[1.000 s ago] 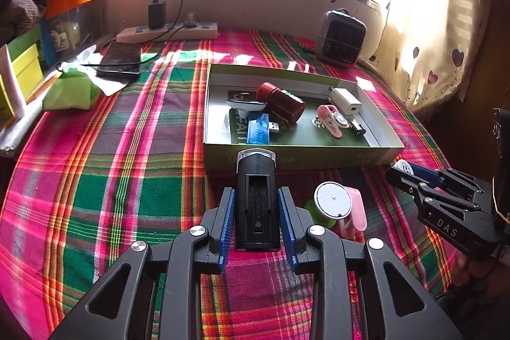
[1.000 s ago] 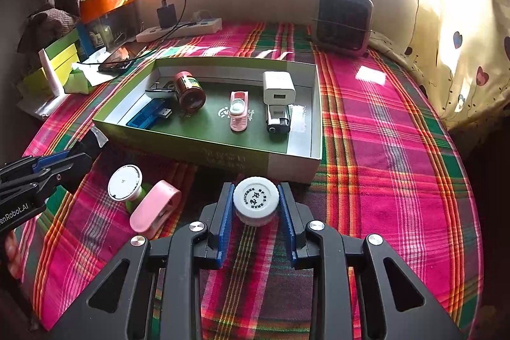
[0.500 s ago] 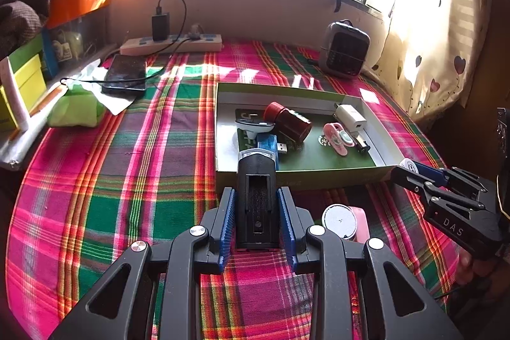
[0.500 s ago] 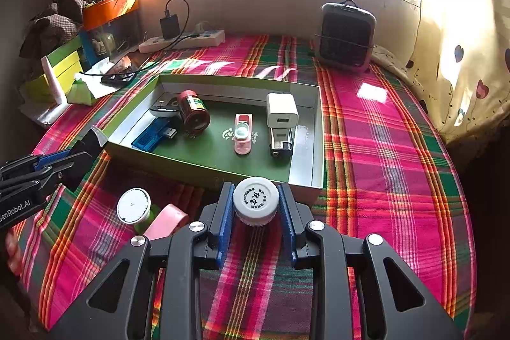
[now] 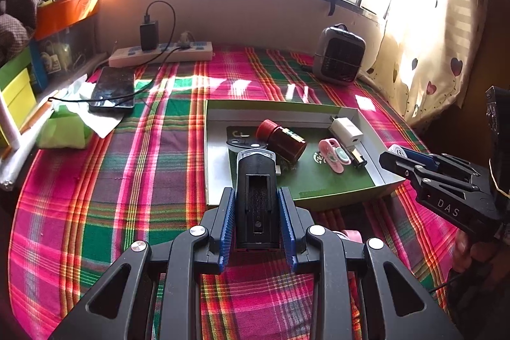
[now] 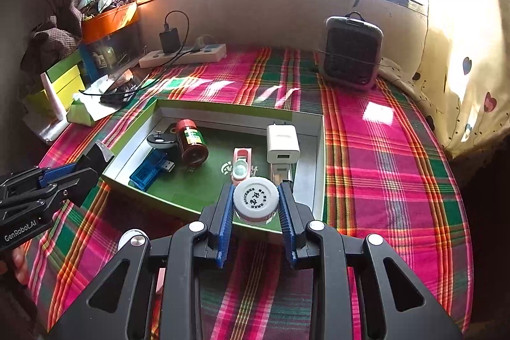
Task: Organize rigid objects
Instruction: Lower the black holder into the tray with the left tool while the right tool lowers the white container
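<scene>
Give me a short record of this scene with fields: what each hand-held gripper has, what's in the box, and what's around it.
left hand-held gripper: shut on a black flashlight
right hand-held gripper: shut on a white-capped bottle
container: green box, open top, on a plaid cloth
in the box: red jar lying on its side, white charger, blue USB stick, pink item
behind the box: small heater, power strip

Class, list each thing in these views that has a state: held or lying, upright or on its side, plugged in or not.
left gripper: shut on black device.
right gripper: shut on white-capped bottle.
green tray: open-topped, holding items.
red-capped bottle: on its side in the tray.
black charger: plugged into power strip.
</scene>
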Tool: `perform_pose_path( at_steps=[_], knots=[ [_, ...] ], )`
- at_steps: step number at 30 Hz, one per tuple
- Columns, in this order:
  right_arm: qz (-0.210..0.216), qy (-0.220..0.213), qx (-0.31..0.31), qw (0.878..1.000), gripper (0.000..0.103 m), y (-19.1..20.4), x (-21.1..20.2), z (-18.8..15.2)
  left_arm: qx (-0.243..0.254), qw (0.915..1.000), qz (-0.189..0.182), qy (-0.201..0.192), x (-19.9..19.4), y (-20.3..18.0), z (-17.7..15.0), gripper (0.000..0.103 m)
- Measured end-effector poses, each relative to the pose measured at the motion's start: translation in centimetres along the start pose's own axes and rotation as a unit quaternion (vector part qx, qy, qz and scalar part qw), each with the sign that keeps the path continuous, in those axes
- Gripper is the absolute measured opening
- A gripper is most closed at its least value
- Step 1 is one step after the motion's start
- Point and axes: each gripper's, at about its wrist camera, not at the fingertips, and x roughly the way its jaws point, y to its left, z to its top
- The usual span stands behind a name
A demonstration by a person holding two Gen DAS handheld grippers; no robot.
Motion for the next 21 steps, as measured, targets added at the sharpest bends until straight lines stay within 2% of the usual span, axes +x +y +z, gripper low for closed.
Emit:
perform_pose_path(
  at_steps=[21],
  knots=[
    [0.012,0.024,0.004,1.000,0.029,-0.7,3.4,1.8,0.031,0.9978,-0.050,0.030,4.0,-1.8,2.9,0.026]
  ],
)
